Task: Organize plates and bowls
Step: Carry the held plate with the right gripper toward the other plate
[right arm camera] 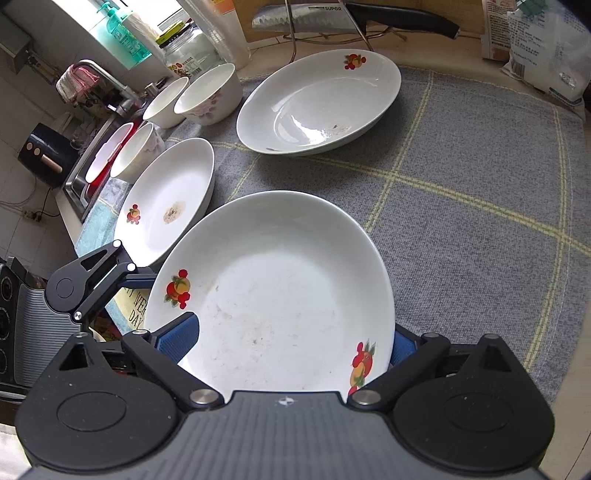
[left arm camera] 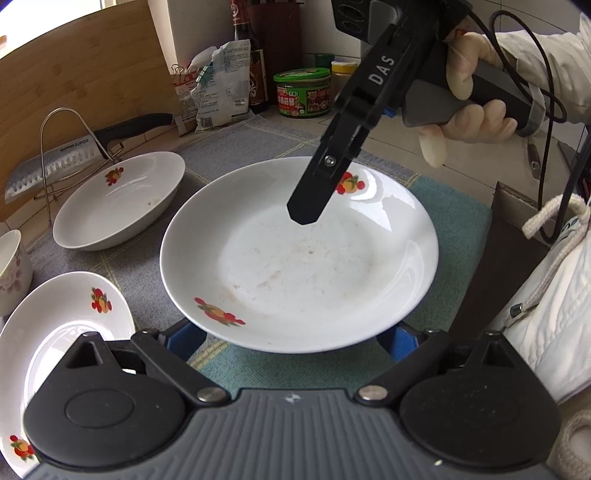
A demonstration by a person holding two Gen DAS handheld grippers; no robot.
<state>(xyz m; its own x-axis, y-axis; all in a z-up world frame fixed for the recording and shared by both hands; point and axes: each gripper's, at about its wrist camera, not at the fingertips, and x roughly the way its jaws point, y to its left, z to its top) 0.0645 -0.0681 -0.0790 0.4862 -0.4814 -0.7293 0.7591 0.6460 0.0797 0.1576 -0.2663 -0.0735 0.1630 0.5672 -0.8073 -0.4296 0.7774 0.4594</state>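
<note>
Right wrist view: both tools [right arm camera: 291, 343] spread around the plate [right arm camera: 280, 295]; bowls [right arm camera: 208, 94] crowd left.

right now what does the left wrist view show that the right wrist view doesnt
Only the left wrist view shows the green-lidded jar, the dark sauce bottle and the person's gloved hand on the right tongs.

Only the right wrist view shows the sink, the soap dispenser and two stacked-looking bowls.

Both show the big plate, two more fruit-print plates, the knife and the grey mat.
</note>
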